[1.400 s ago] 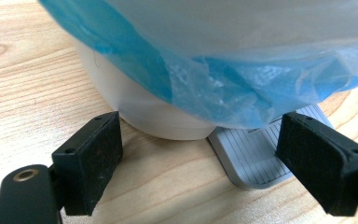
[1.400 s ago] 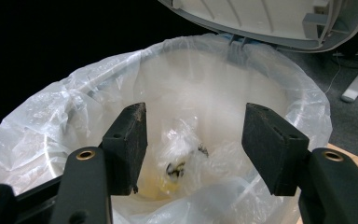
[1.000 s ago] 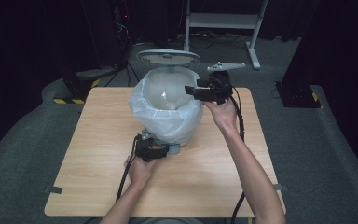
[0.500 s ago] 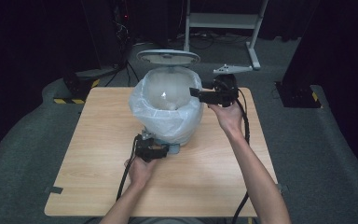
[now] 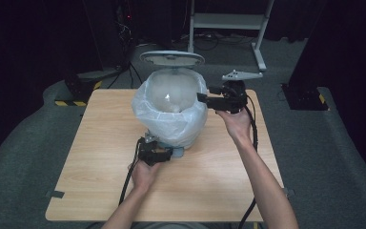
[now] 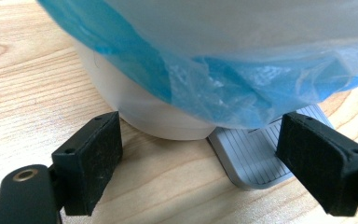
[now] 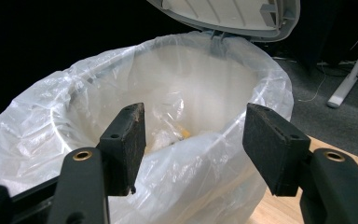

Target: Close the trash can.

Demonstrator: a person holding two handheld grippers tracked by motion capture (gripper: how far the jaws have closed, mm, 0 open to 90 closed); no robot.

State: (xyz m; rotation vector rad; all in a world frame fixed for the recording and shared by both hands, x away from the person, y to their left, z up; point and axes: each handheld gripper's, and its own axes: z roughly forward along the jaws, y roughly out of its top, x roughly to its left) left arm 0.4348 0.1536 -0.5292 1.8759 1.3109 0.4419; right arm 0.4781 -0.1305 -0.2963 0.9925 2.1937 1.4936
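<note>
On the table (image 5: 95,157) the lined bin (image 5: 169,112) stands upright, mouth up, both tools (image 5: 204,99) (image 6: 200,158) open

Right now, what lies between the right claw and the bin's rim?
Nothing: in the right gripper view, the open right claw hangs just before the bag-lined rim.

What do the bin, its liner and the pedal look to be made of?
Bin: smooth white body, likely plastic, faint sheen. Liner: thin clear film, crinkled and glossy, folded over the rim, tinted blue low down in the left gripper view. Pedal: grey, matte, ribbed with fine grooves, probably plastic.
</note>
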